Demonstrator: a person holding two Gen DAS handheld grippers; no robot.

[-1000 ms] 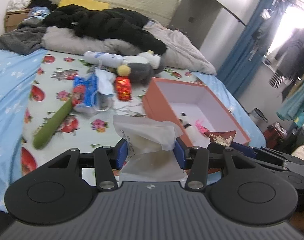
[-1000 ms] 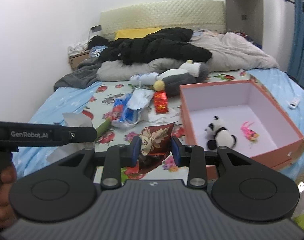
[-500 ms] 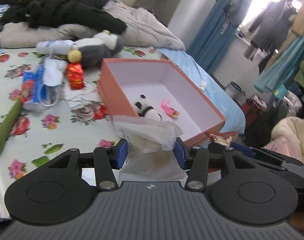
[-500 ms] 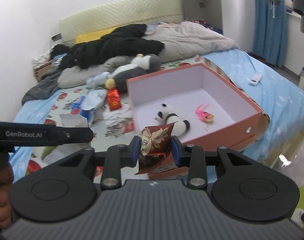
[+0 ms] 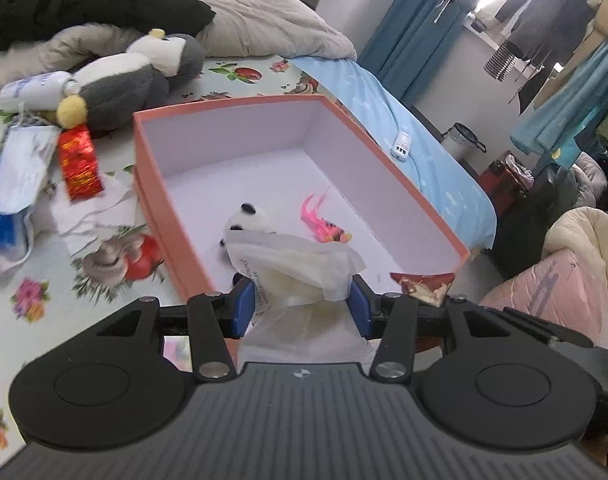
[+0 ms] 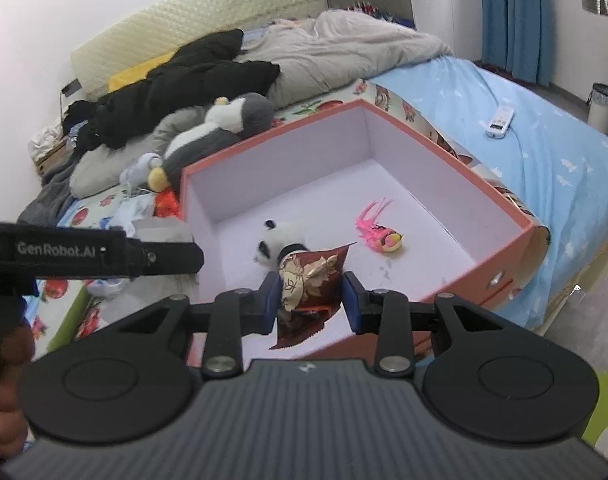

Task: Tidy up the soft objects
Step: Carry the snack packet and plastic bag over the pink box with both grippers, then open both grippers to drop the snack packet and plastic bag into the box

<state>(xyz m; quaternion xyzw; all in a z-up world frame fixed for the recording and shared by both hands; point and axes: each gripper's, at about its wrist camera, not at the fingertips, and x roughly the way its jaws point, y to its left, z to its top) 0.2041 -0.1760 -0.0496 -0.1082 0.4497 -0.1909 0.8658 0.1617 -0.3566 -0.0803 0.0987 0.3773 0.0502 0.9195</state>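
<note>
- Orange cardboard box (image 5: 172, 216), white inside, sits open on the bed's floral sheet (image 5: 32, 280); its near end is just beside the edge of the bed.
- Left gripper (image 5: 300, 306): blue pads clamped on a translucent white pouch (image 5: 300, 268) with printed lettering on one side. The pouch is held over the near end of the box.
- Right gripper (image 6: 310, 304): pads clamped on a dark red foil packet (image 6: 310, 280) with a gold floral print. The packet is held over the near end of the box; its lower corner hangs below the pads.
- Inside the box: a small panda plush (image 6: 280, 242) lies on the floor near the middle, partly hidden by the packet in the right wrist view. A pink feathered toy (image 6: 380, 232) lies apart from it, toward the right wall.
- Outside the box, on the sheet: a large grey-and-white penguin plush (image 5: 136, 76) beside the far left corner, a red-and-gold packet (image 5: 78, 164) near it, and a blue-and-white plastic package (image 5: 8, 188) further left.
- A white remote control (image 6: 500, 122) lies on the light blue cover, well apart from the box.
- Black clothing (image 6: 176, 84) and a beige quilt (image 6: 344, 48) are piled at the head of the bed.
</note>
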